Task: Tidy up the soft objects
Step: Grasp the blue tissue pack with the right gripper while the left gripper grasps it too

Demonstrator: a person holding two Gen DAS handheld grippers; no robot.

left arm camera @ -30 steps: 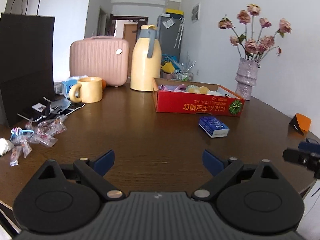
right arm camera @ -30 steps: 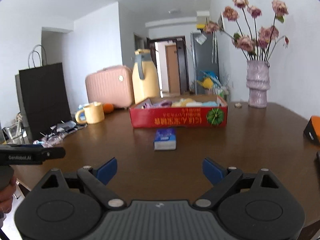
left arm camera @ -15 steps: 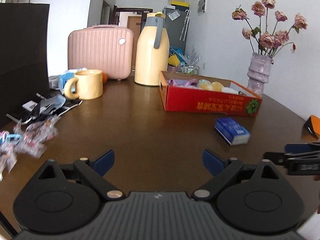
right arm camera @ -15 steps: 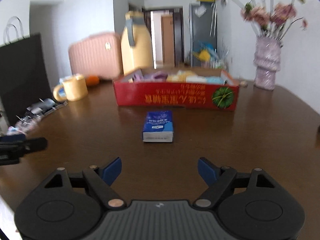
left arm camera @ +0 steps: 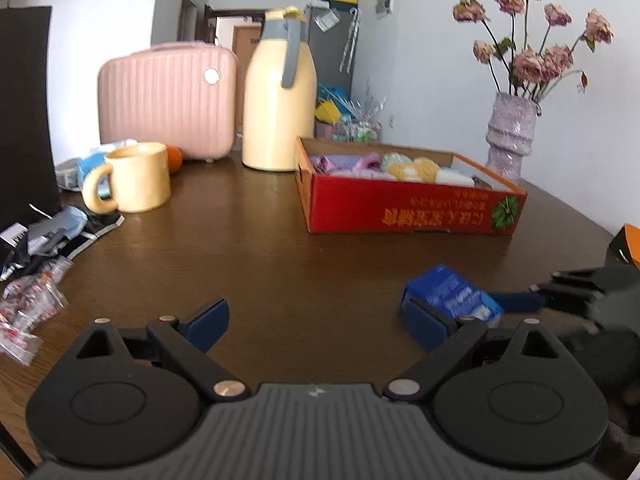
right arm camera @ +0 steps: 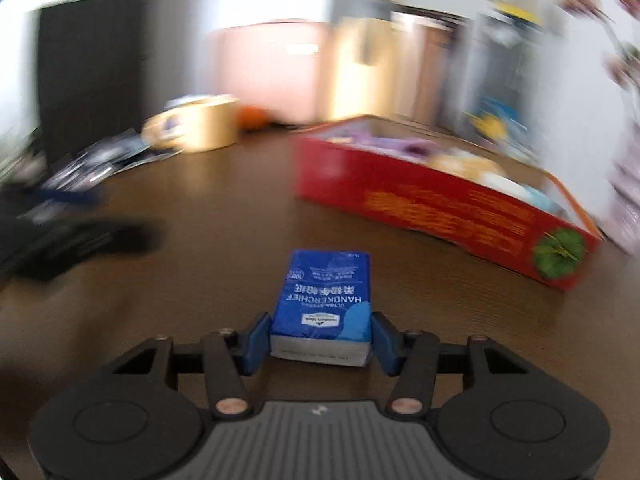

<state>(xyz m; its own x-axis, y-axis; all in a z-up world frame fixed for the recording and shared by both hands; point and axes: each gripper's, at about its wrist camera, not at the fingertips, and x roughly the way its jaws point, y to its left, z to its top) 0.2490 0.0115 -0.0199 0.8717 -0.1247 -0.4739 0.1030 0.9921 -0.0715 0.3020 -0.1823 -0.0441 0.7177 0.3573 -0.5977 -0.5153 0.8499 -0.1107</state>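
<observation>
Your right gripper [right arm camera: 319,340] has the blue tissue pack [right arm camera: 325,300] between its fingers [right arm camera: 256,340], low centre of the right wrist view. The fingers have just been closing and now flank its near end, seemingly touching both sides. The pack's long axis runs straight away from you, toward the red box [right arm camera: 460,216] at upper right on the counter [right arm camera: 200,240]. Your left gripper [left arm camera: 316,320] is spread, holding nothing, with the pack off to its right.
</observation>
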